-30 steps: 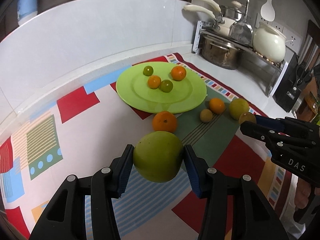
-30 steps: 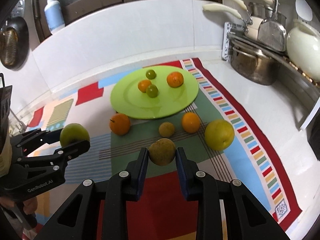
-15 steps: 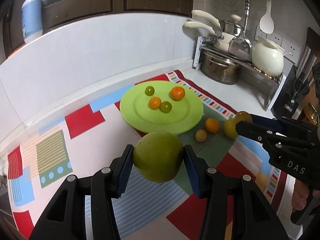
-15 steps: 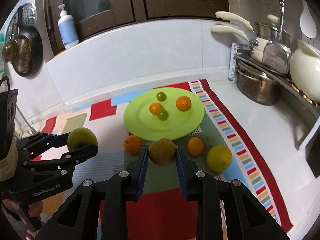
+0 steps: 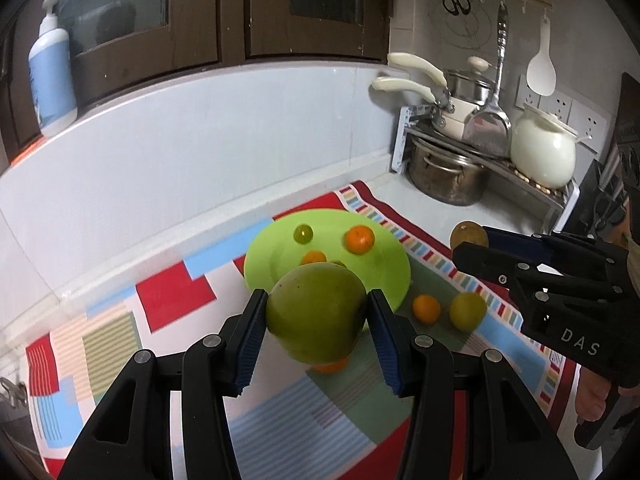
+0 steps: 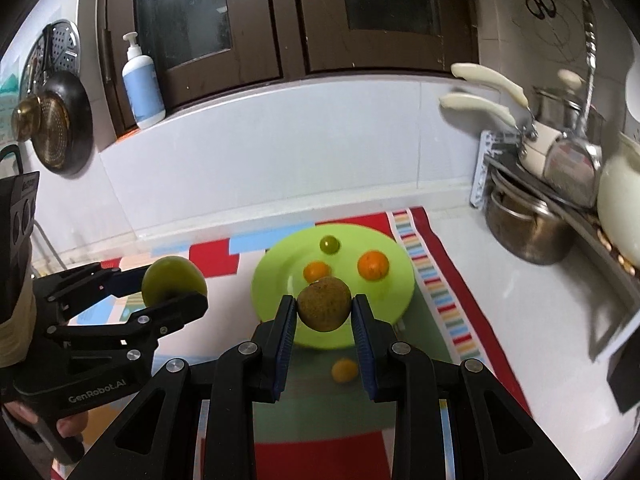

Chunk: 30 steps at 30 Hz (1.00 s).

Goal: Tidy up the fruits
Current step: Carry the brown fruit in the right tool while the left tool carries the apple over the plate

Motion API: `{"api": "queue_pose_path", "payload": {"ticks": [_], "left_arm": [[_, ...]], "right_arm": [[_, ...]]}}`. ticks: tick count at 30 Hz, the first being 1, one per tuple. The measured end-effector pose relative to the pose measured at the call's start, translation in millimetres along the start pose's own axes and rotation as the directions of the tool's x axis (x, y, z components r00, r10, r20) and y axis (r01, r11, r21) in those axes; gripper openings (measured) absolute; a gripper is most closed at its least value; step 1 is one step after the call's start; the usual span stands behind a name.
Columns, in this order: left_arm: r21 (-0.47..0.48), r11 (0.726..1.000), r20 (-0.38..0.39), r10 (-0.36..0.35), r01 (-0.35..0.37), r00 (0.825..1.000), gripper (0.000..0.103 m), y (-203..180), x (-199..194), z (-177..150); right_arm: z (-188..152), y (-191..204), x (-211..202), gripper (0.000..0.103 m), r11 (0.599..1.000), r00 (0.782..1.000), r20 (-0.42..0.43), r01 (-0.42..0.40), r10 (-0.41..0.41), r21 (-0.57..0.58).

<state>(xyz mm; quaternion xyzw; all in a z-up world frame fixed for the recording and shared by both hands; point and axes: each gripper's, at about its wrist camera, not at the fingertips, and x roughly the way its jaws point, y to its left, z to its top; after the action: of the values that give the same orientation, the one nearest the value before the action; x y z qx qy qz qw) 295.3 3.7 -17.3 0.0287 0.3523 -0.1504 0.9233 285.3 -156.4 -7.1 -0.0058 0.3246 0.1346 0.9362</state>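
Green fruit (image 5: pixel 316 316): large and round, held in the air on the near side of the green plate (image 5: pixel 260 264). It is clamped at its widest part, which looks a sensible hold for something that would otherwise roll.
Brown fruit (image 6: pixel 325 303): smaller, rough-skinned, also in the air just before the plate's near rim, pinched across its middle.
Purpose of the holds: both pieces appear to be on their way to the plate, where the sorted fruit is gathered. This is a judgement from the task.
Left gripper (image 5: pixel 316 330): spread wide and clamped on the green fruit, blue pads (image 5: pixel 252 334) pressed to either flank.
Right gripper (image 6: pixel 325 334): nearly together, clamped on the brown fruit, pads touching both sides.
On the plate: a small green fruit (image 6: pixel 329 244) at the far side, an orange (image 6: pixel 373 265) to the right, and a smaller orange fruit (image 6: pixel 316 271) near the centre.
Off the plate: on the patterned mat (image 5: pixel 172 296), just right of the plate's near rim, a small orange (image 5: pixel 426 308) and a yellow fruit (image 5: pixel 467 311) side by side; another orange piece shows partly under the green fruit.
Beyond the plate: the white surface (image 6: pixel 520 320) to the right carries a rack with a steel pot (image 5: pixel 448 176).
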Motion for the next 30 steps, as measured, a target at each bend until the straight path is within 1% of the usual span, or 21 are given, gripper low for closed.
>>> {"api": "queue_pose_path", "payload": {"ticks": [8, 16, 23, 30], "left_arm": [[-0.004, 1.000, 0.008, 0.009, -0.009, 1.000, 0.050, 5, 17, 27], [-0.008, 1.000, -0.005, 0.012, -0.012, 1.000, 0.050, 13, 43, 42], [-0.022, 1.000, -0.018, 0.010, -0.011, 1.000, 0.050, 19, 70, 52], [-0.024, 1.000, -0.041, 0.016, -0.017, 0.999, 0.050, 23, 101, 57]], "right_arm": [[27, 0, 15, 0.029, 0.999, 1.000, 0.018, -0.018, 0.018, -0.036], [50, -5, 39, 0.029, 0.998, 0.999, 0.011, -0.033, 0.033, -0.052], [61, -14, 71, 0.029, 0.998, 0.999, -0.023, -0.044, 0.043, -0.049], [67, -23, 112, 0.029, 0.997, 0.996, -0.078, -0.056, 0.052, -0.058]]}}
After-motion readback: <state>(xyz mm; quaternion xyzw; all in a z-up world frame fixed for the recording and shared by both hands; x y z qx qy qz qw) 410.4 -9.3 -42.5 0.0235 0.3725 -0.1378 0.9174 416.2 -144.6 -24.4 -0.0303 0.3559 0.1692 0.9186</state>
